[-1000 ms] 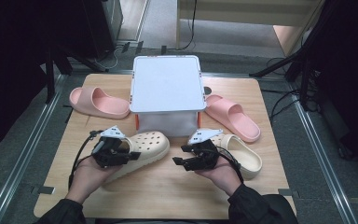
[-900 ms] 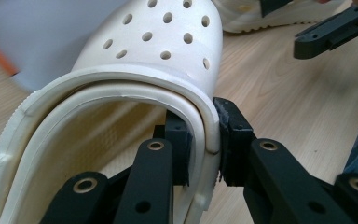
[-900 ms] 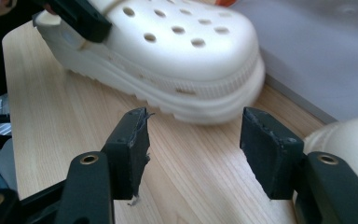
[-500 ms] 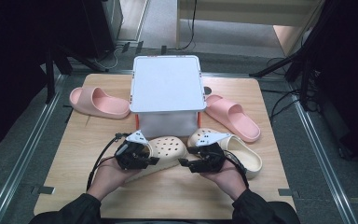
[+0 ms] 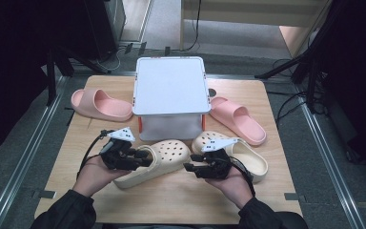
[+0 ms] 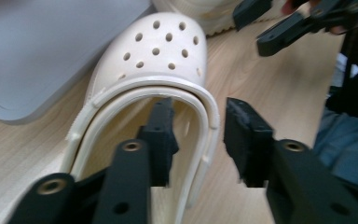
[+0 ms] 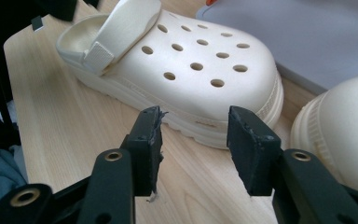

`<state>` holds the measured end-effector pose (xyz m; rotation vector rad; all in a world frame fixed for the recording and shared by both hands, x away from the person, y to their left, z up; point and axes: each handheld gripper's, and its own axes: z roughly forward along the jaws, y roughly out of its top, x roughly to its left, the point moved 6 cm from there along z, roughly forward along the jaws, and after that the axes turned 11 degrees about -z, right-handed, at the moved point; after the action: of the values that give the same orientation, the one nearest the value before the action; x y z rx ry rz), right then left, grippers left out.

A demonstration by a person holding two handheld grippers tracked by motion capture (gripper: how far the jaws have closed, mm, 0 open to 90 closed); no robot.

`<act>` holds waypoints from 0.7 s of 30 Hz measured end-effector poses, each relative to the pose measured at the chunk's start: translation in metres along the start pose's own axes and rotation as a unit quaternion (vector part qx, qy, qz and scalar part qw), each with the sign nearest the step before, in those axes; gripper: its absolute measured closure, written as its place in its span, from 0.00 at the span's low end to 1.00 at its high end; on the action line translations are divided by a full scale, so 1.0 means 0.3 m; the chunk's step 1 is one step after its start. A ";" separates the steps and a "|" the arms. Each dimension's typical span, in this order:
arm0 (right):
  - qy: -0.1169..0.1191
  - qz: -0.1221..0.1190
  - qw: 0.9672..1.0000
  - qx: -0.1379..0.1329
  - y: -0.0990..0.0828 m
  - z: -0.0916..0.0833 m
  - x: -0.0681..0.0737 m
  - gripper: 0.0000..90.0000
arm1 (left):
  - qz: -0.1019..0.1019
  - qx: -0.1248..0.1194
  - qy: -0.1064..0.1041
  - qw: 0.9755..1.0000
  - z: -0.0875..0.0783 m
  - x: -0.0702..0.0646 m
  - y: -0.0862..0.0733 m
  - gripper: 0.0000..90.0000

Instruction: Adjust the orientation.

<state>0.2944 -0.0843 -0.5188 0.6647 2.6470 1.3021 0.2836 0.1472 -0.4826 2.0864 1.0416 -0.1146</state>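
Two cream clogs lie in front of the white box (image 5: pixel 170 93). The left clog (image 5: pixel 159 160) (image 6: pixel 168 51) has its heel toward my left gripper (image 5: pixel 140 157) (image 6: pixel 199 105). One jaw is inside the heel opening and the other outside the rim; they have just been opening and no longer press on the rim. The right clog (image 5: pixel 238 152) (image 7: pixel 191 60) has its strap folded forward. My right gripper (image 5: pixel 190 168) (image 7: pixel 194 114) faces its side sole. Its jaws have just been closing with nothing between them, and it is open.
A pink slipper (image 5: pixel 100 105) lies left of the box and another pink slipper (image 5: pixel 238 119) lies to its right. The wooden table (image 5: pixel 181 200) has bare room along its front edge. Dark stands and cables surround the table.
My left gripper pushed the left clog rightward toward the middle, then drew back a little with its jaws spread wider. The right gripper stayed in place and its jaws narrowed.
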 end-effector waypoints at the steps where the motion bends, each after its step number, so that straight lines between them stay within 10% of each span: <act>1: 0.000 0.006 1.000 0.004 -0.002 0.001 0.002 0.65 | 0.003 -0.003 -0.003 1.000 -0.015 0.004 0.002 0.77; 8: -0.003 0.015 1.000 0.005 -0.003 0.014 0.016 0.74 | -0.006 -0.023 0.024 0.999 -0.080 0.096 0.018 0.94; 21: -0.013 0.018 1.000 -0.006 -0.001 0.047 0.038 1.00 | -0.023 -0.015 0.050 0.998 -0.023 0.266 0.021 0.99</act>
<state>0.2882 -0.0694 -0.5269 0.7244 2.6163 1.3091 0.3388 0.2006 -0.5056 2.0597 1.1448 -0.0173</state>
